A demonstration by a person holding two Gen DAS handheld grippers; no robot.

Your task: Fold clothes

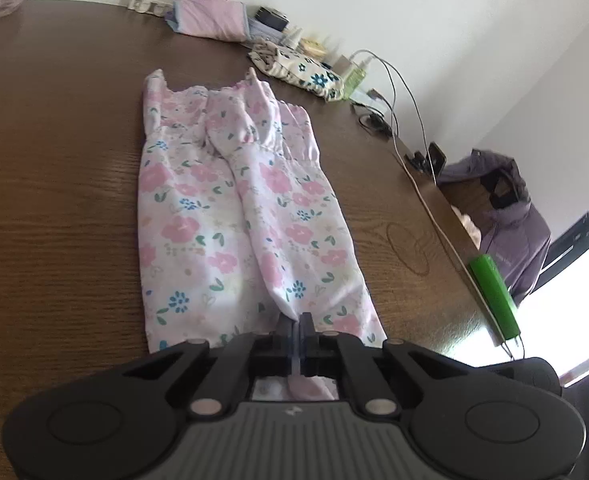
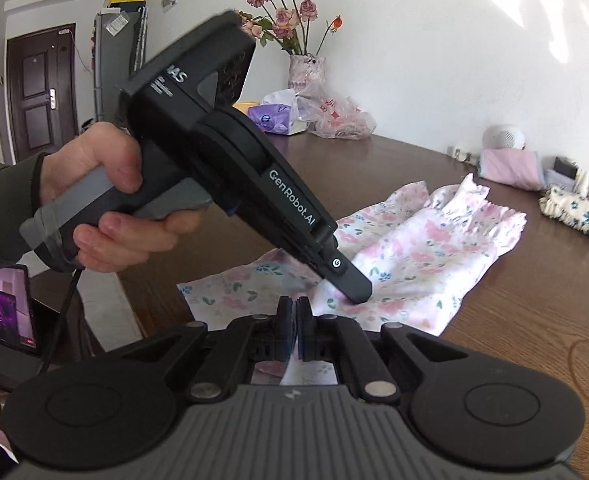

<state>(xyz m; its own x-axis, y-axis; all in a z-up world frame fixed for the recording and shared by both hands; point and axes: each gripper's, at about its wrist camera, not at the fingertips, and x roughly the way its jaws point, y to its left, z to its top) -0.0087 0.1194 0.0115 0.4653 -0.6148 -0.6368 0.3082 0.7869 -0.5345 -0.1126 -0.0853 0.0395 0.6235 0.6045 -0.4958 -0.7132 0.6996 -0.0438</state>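
- Floral dress (image 1: 230, 208) lies lengthwise on your table (image 1: 54, 184), sleeves folded inward.
- Your left gripper (image 1: 294, 322) angles down, pinching its hem.
- Your right gripper (image 2: 293, 308) clamps the hem too.

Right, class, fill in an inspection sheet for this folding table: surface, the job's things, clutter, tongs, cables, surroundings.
Surface: brown wooden table, bare around the garment.
Job's things: floral dress lying flat, both sides folded in lengthwise; near hem pinched up.
Clutter: pink folded cloth, floral pouch, green stick, plastic bag, tissue pack.
Tongs: left tongs shut on the dress hem; right tongs shut on the hem beside them.
Cables: white cable along the table's far edge, clear of the dress.
Surroundings: white wall, vase of roses, purple jacket, dark door.
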